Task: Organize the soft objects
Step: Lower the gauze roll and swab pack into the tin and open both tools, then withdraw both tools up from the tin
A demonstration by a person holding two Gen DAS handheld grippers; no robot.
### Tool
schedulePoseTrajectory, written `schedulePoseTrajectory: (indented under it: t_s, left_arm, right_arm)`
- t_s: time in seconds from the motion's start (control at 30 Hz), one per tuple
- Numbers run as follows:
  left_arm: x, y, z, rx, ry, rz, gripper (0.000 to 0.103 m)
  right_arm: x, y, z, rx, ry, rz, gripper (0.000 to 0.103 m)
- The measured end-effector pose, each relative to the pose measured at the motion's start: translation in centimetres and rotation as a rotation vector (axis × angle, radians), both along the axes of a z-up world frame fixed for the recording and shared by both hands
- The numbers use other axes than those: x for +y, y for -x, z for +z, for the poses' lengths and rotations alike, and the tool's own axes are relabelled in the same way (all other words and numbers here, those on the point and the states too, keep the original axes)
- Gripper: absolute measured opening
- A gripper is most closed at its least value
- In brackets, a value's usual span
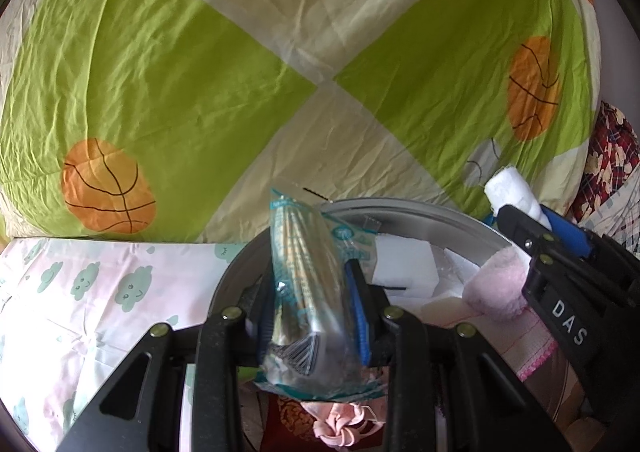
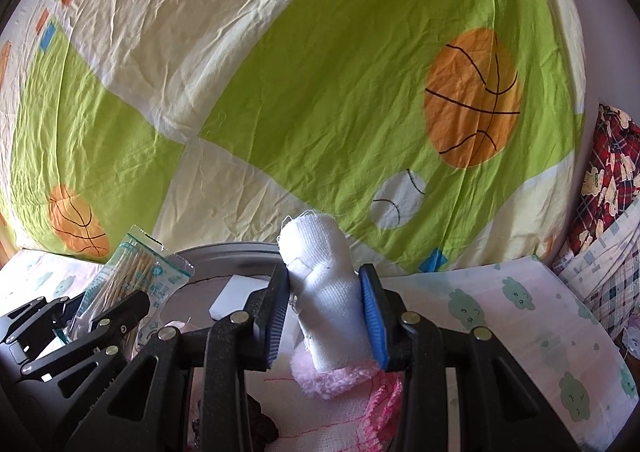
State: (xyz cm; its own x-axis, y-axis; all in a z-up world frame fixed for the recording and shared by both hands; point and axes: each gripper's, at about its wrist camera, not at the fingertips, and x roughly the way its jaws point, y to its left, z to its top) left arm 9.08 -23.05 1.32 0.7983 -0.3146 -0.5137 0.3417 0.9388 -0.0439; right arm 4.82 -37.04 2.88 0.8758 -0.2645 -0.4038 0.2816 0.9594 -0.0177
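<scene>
Above one metal basin (image 1: 420, 211), left gripper (image 1: 312, 292) clamping one swab packet (image 1: 304, 272), right gripper (image 2: 326, 312) clamping one gauze roll (image 2: 328, 292).

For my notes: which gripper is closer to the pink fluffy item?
Right. The right gripper, holding the white gauze roll, is directly above the pink fluffy item; the left gripper, holding the cotton swab packet, is farther off.

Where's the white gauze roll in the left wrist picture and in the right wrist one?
Left wrist view: the white gauze roll sits at right of centre, clamped in the right claw.
Right wrist view: it stands bottom centre.
Shared landmark: the round metal basin behind it.
</scene>
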Motion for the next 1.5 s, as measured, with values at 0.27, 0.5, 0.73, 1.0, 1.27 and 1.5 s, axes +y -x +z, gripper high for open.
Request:
schedulePoseTrajectory:
  t_s: [0.27,0.5,0.73,1.0,1.27,1.5]
  left_arm:
    - [-0.4,-0.3,0.0,0.006,-0.014,-0.001,0.03]
    - [-0.8,-2.1,0.1,0.071,-0.059,0.019,0.03]
    - [-1.7,-4.1,0.3,0.126,-0.108,0.027,0.03]
    - [-2.4,-4.4,0.4,0.15,-0.151,0.03,0.095]
    - [-1.3,-4.2,0.8,0.141,-0.079,0.024,0.101]
    - [0.7,-1.6,2.5,0.063,0.001,0.018,0.101]
  right_arm:
    - [-0.1,-0.4,0.3,0.03,-0.016,0.004,0.038]
    - [-0.8,-1.7,0.4,0.109,-0.063,-0.002,0.038]
    - [-1.3,-3.1,0.0,0.182,-0.091,0.002,0.038]
    - [-2.3,-4.3,-1.6,0.254,-0.166,0.046,0.053]
    - [-3.6,-3.0,-1.3,0.184,-0.29,0.043,0.058]
    - [-2.2,0.9,1.3,-0.034,-0.247,0.03,0.068]
